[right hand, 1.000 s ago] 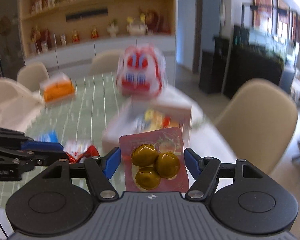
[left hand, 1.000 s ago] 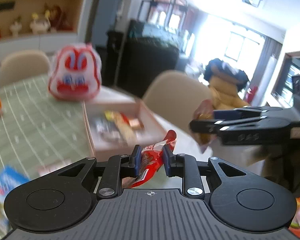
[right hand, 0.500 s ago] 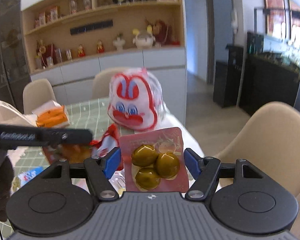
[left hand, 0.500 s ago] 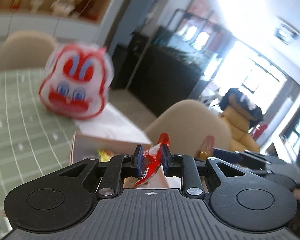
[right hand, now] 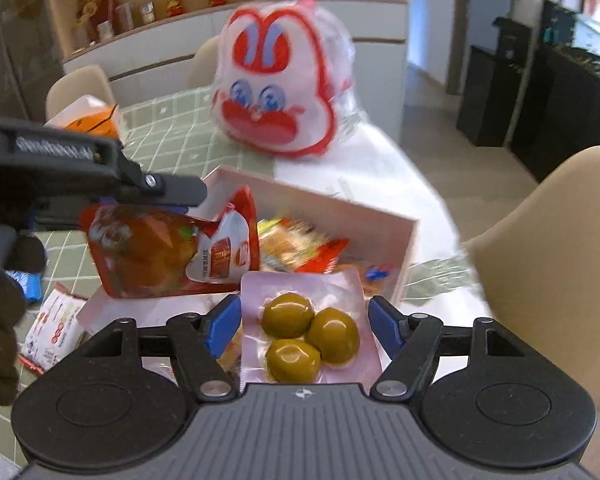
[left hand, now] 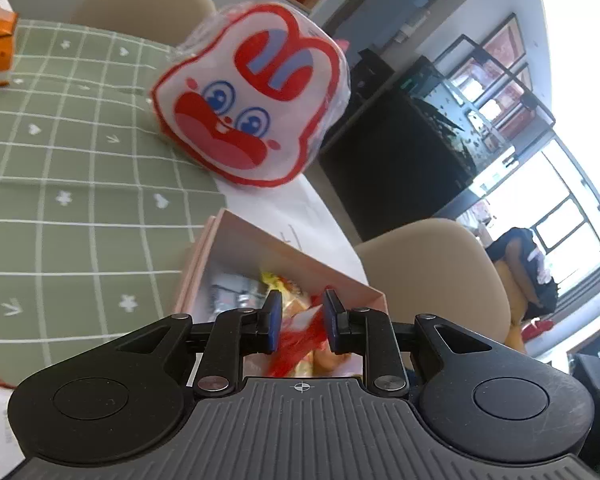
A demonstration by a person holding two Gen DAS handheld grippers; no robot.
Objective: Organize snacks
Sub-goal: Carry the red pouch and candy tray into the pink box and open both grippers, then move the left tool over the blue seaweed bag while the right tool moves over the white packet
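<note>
Two grippers hover over the pink box (right hand: 404, 248): left gripper (left hand: 299, 320) opening around a red snack packet (right hand: 168, 252), right gripper (right hand: 304, 320) opening around an olive pack (right hand: 308, 336); green checked tablecloth (left hand: 72, 184) beneath

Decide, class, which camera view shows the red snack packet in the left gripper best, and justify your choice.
The right wrist view: there the red snack packet hangs side-on, nearly whole, over the pink box. The left wrist view shows only a blurred crumpled red strip between the left gripper's pads.
</note>
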